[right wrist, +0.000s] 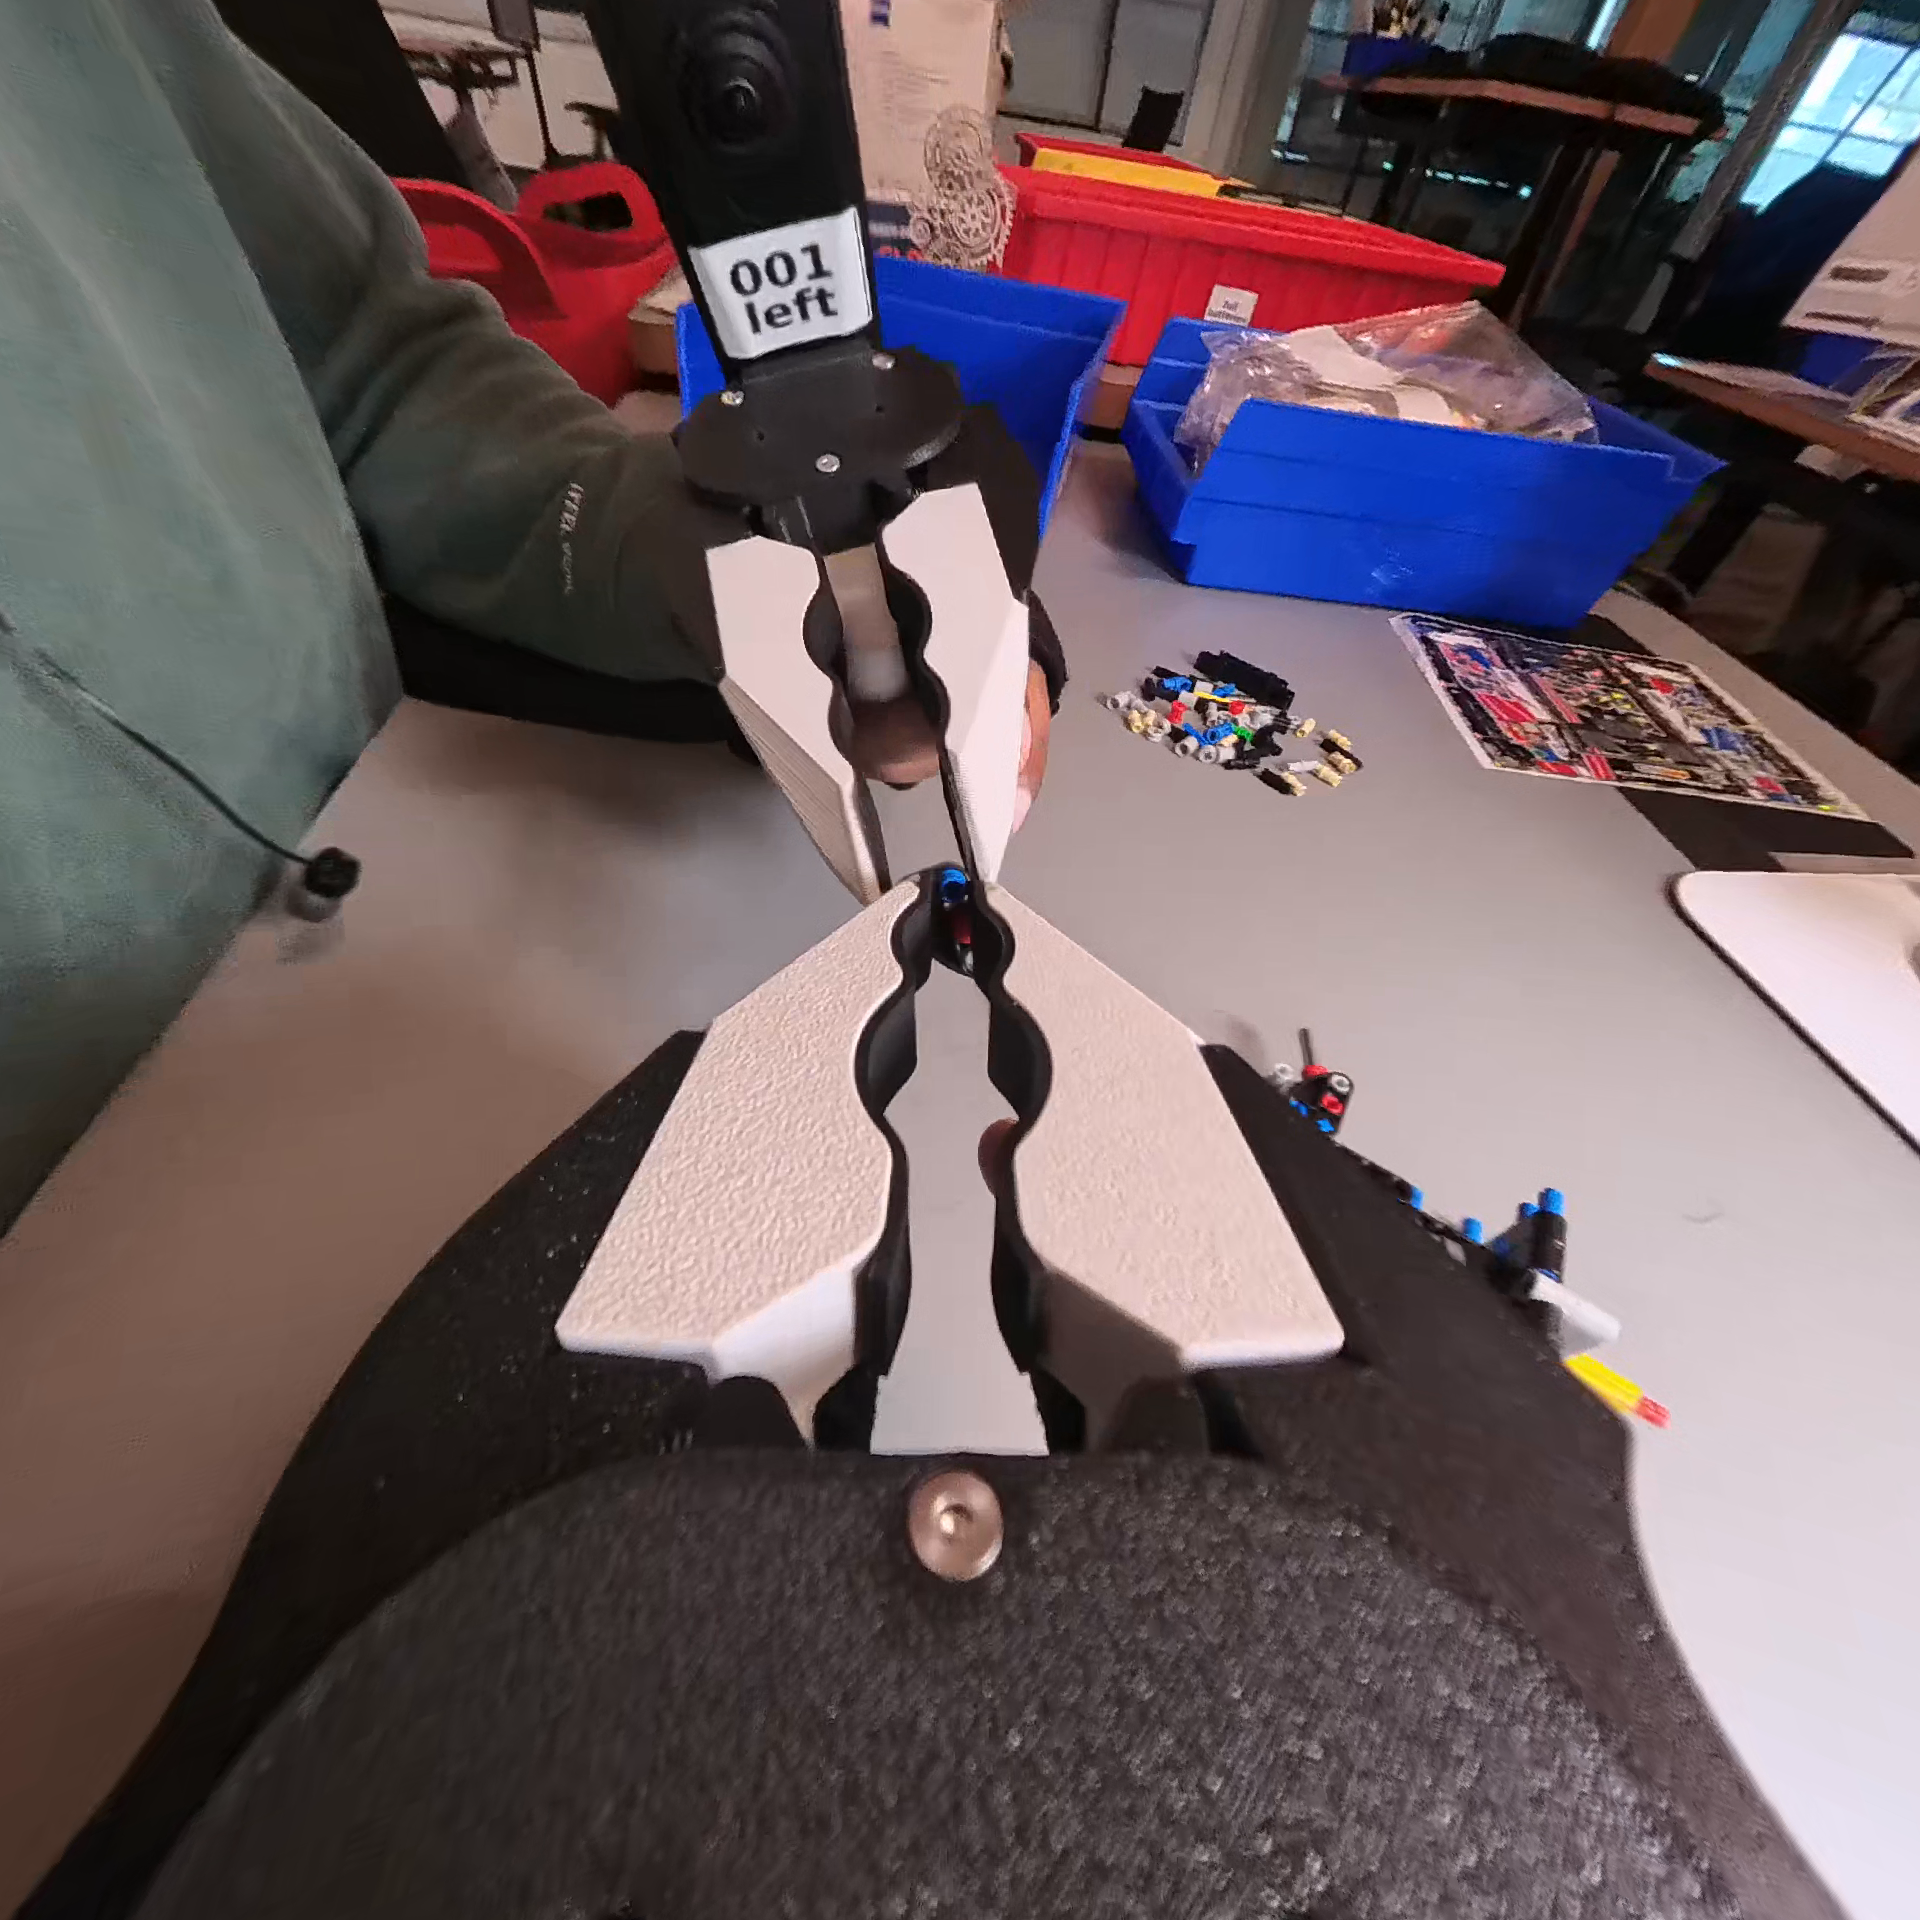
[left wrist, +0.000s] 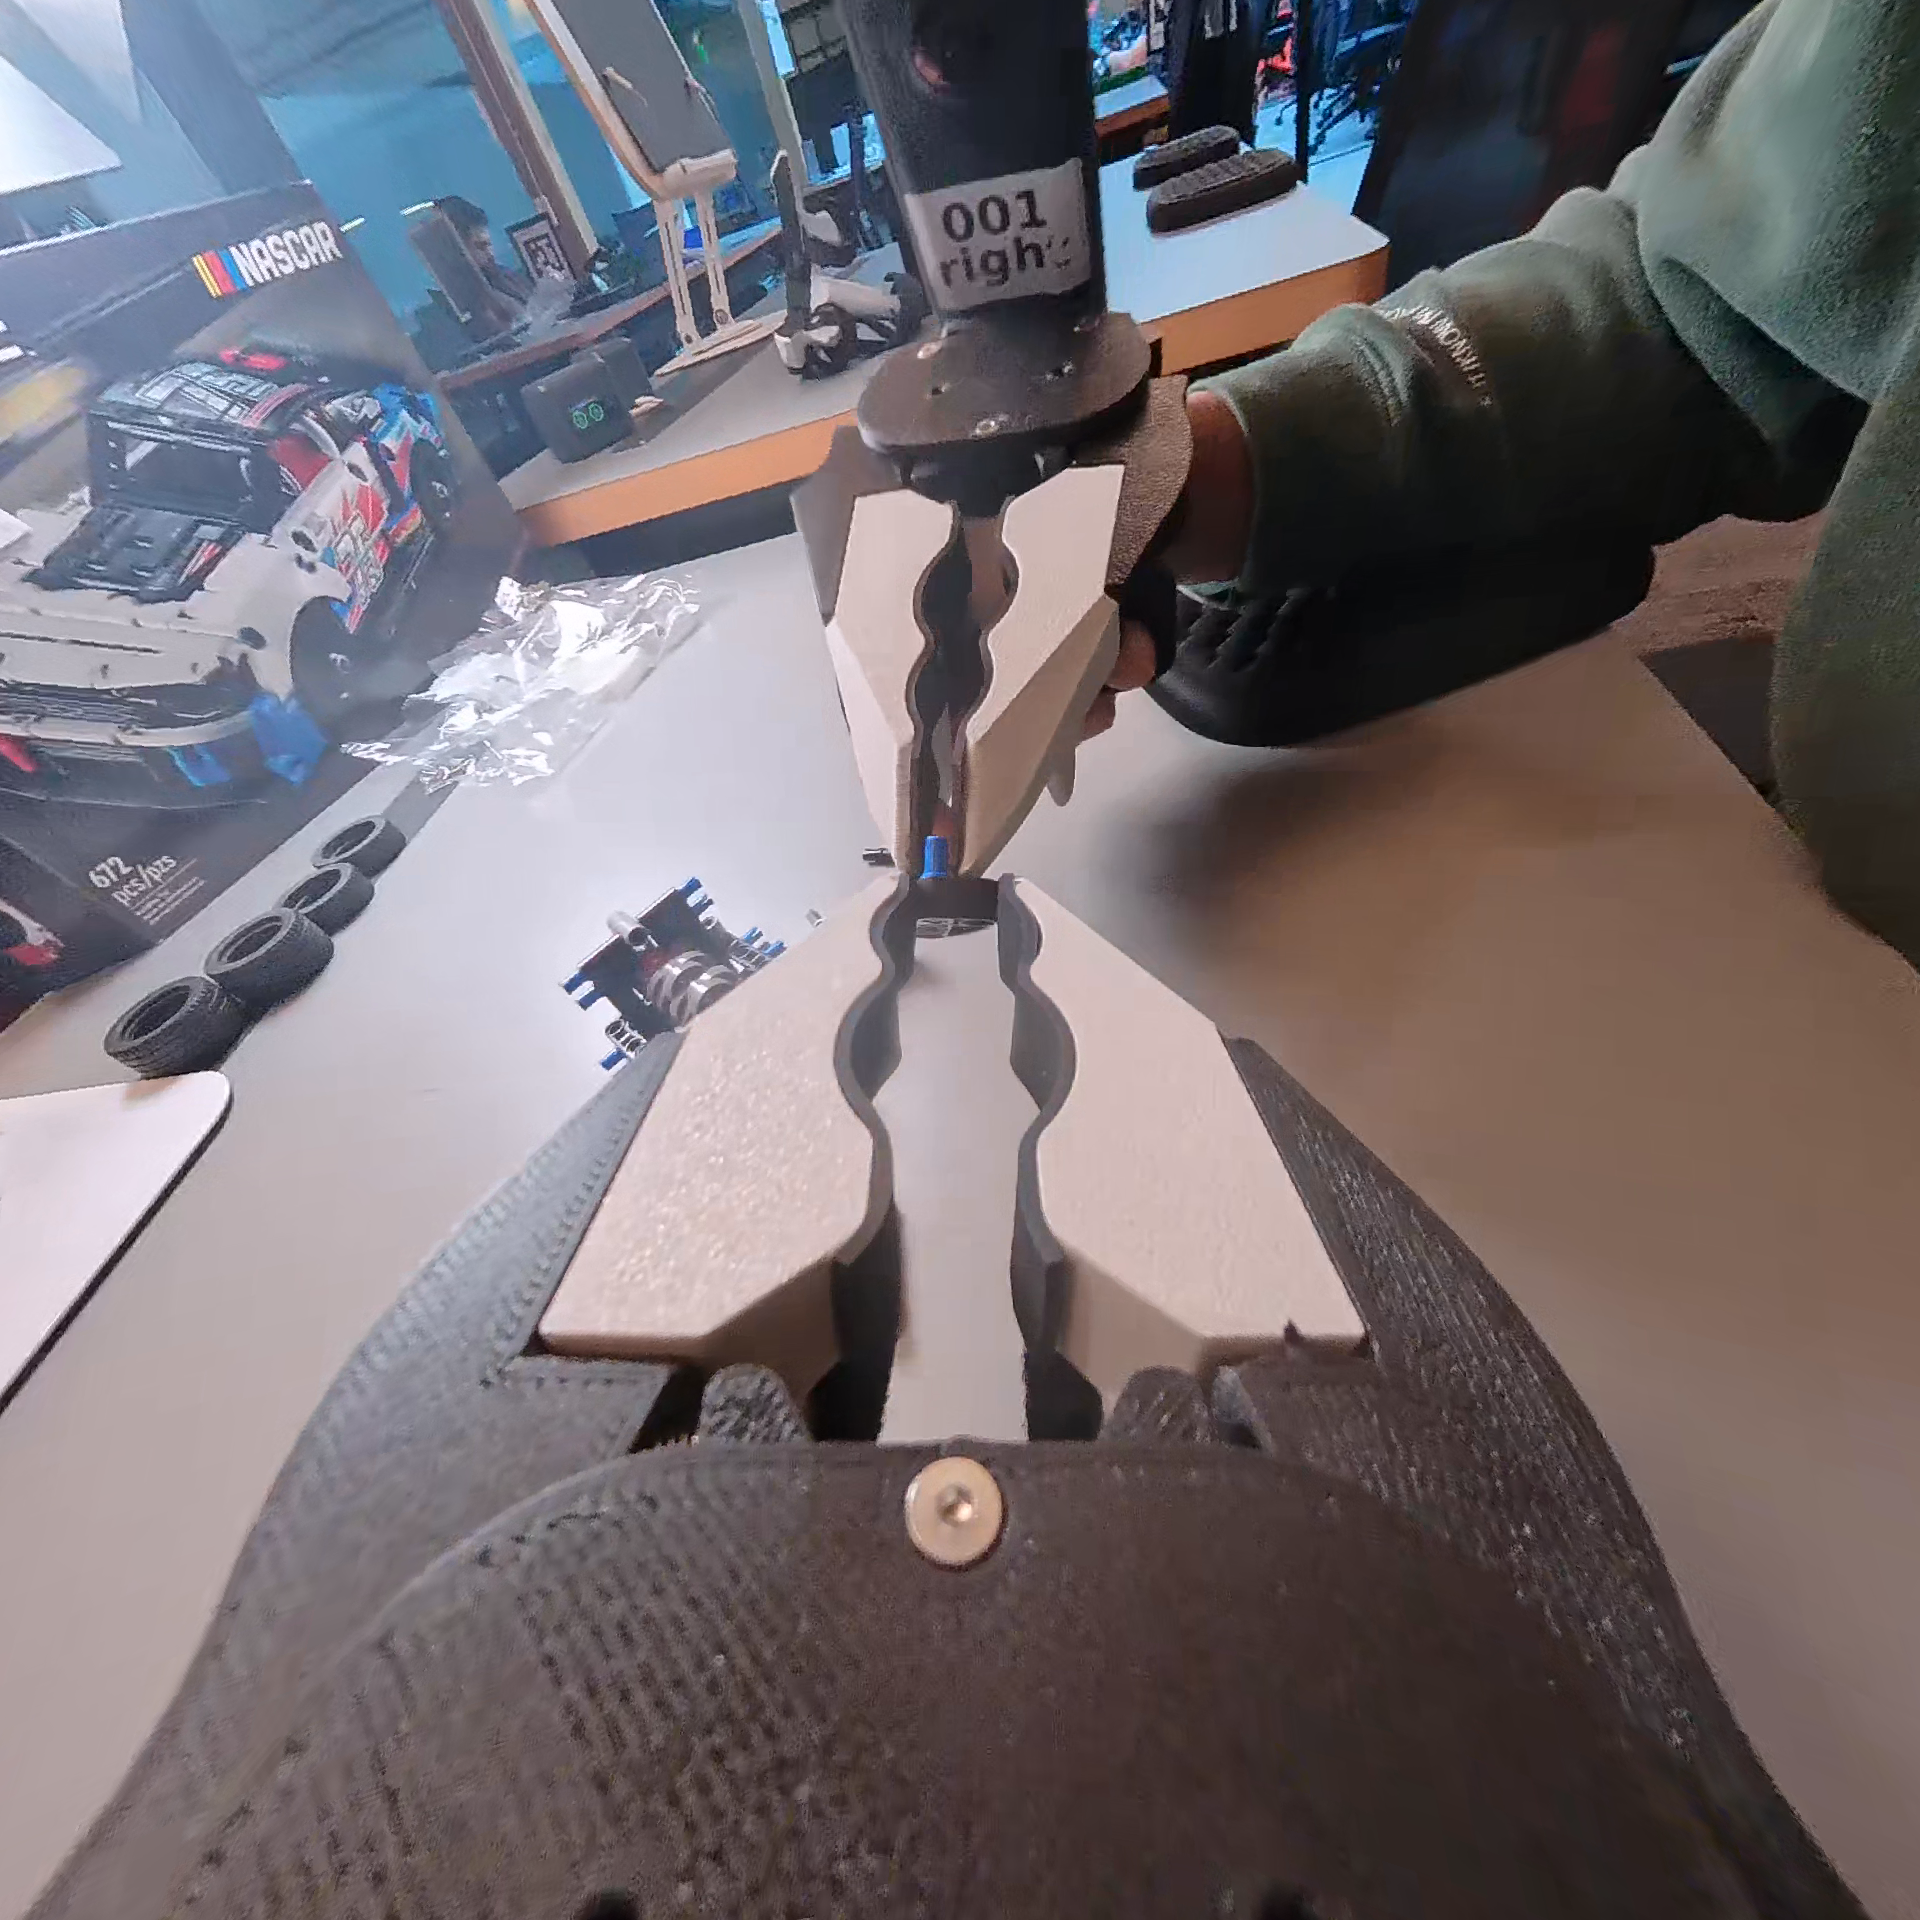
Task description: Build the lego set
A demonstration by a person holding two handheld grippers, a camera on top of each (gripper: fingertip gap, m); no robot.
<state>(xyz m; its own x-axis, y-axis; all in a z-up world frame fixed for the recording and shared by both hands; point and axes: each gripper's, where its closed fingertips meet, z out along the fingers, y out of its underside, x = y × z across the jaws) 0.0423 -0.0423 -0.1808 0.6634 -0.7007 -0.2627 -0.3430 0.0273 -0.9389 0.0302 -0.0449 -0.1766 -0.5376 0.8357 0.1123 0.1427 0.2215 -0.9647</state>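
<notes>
My left gripper [left wrist: 954,891] is shut on a small black Lego piece [left wrist: 951,916] at its tips, above the grey table [left wrist: 1351,1039]. My right gripper [left wrist: 938,847] comes in from above, tip to tip with it, shut on a blue pin [left wrist: 933,858] that touches the black piece. In the right wrist view the right gripper [right wrist: 951,899] holds the blue pin [right wrist: 948,889], with the black piece [right wrist: 956,940] showing between its fingers. The left gripper [right wrist: 930,873] meets it there from above. A part-built black and blue assembly [left wrist: 675,977] lies on the table left of the grippers.
Several black tyres [left wrist: 260,956], the set's box [left wrist: 208,468] and an empty plastic bag [left wrist: 540,675] lie at the left. A pile of small pieces [right wrist: 1231,717], a printed sheet [right wrist: 1610,727], blue bins [right wrist: 1403,499] and a white board [right wrist: 1829,966] are on the right. My two grippers' fingertips are within a few centimetres of each other.
</notes>
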